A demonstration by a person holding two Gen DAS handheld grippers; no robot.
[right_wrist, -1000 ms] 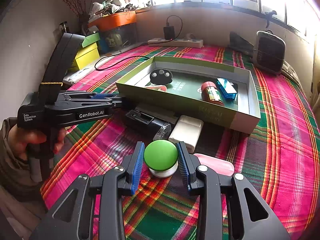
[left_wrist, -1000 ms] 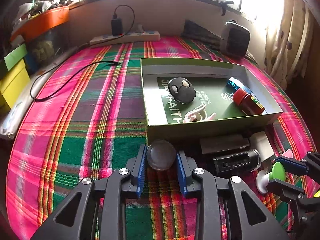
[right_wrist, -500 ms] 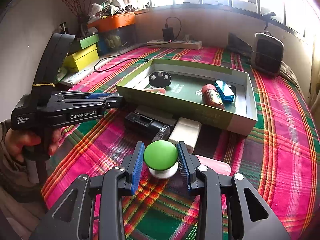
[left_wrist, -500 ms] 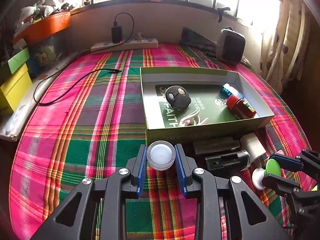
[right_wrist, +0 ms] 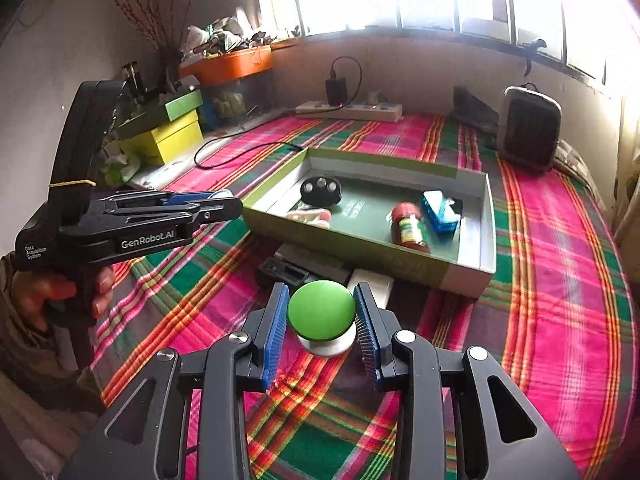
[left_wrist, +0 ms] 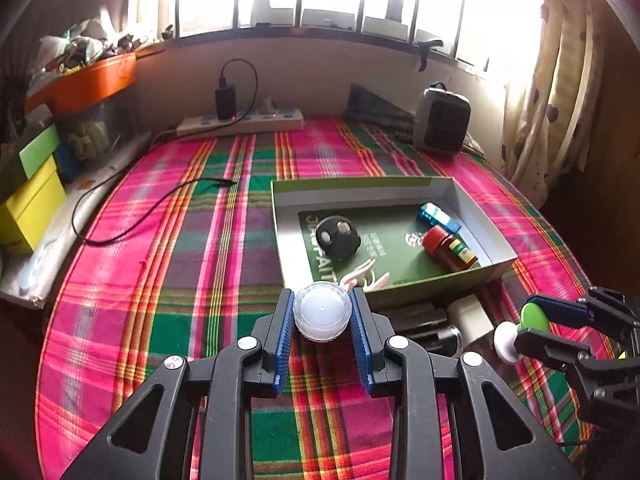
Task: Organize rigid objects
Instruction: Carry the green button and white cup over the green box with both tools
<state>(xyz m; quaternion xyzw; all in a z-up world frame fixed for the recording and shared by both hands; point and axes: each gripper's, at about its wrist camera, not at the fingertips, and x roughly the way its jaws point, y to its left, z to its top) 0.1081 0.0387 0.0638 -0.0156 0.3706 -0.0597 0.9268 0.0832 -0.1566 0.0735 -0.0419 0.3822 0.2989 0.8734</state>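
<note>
My left gripper (left_wrist: 322,314) is shut on a clear round plastic jar (left_wrist: 322,312) and holds it above the plaid cloth, just short of the green box's near wall (left_wrist: 420,286). My right gripper (right_wrist: 322,314) is shut on a green-topped white round object (right_wrist: 322,312), raised over the cloth; it also shows in the left wrist view (left_wrist: 534,316). The box (right_wrist: 468,276) holds a black remote (left_wrist: 338,238), a red bottle (left_wrist: 448,250), a blue item (left_wrist: 438,216) and a pink clip (left_wrist: 362,276).
A black device (right_wrist: 286,272) and a white block (right_wrist: 374,286) lie on the cloth in front of the box. A power strip (left_wrist: 240,122), a loose cable (left_wrist: 140,216) and a small heater (left_wrist: 440,120) sit at the back. Yellow boxes (left_wrist: 28,204) stand at the left.
Both grippers have risen with their objects. The left one lifted the clear jar off the cloth, and the box now looks farther below.
</note>
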